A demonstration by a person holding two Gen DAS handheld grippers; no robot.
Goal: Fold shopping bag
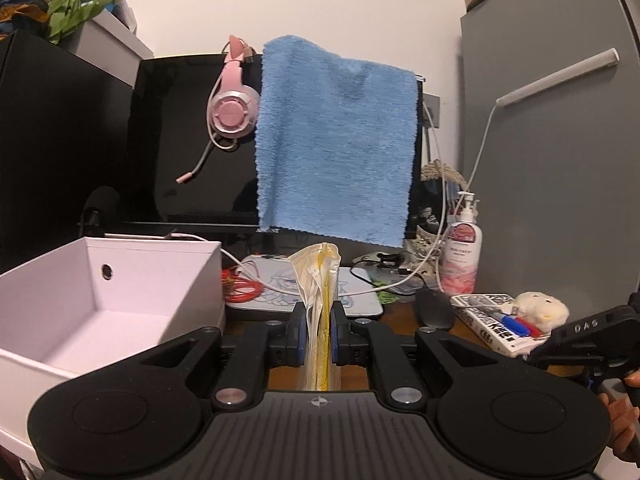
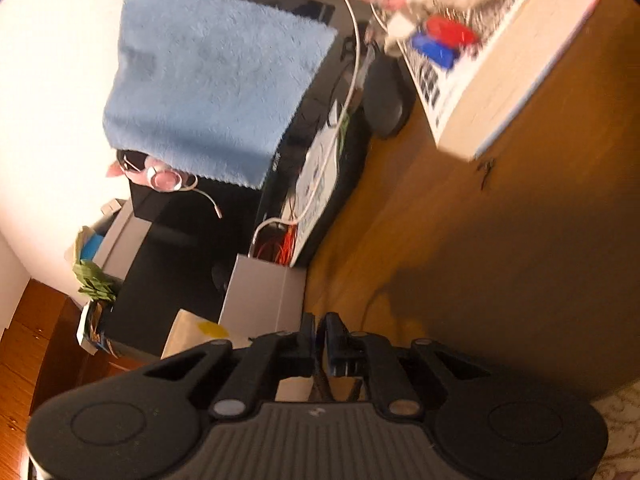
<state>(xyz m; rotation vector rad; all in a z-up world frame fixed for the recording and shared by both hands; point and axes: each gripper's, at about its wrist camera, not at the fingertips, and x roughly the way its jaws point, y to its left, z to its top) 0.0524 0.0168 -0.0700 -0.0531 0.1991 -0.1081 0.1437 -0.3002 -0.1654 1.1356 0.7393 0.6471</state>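
A folded shopping bag (image 1: 316, 280), cream plastic with a yellow streak, stands upright between the blue pads of my left gripper (image 1: 318, 312), which is shut on it above the wooden desk. In the right wrist view, which is rolled sideways, my right gripper (image 2: 321, 330) is shut, with nothing seen between its fingers. It hovers over the desk (image 2: 440, 240). A beige piece with a yellow patch (image 2: 200, 330) to its left looks like the same bag. In the left wrist view the right gripper's black body (image 1: 584, 334) shows at the right edge, held by a hand (image 1: 624, 424).
An open white box (image 1: 100, 292) stands at the left. A blue towel (image 1: 336, 140) hangs over a black monitor, beside a pink headset (image 1: 232, 112). A lotion bottle (image 1: 460, 256), a mouse (image 1: 434, 308), a book (image 1: 492, 320) and cables lie behind; a grey cabinet (image 1: 560, 160) is at the right.
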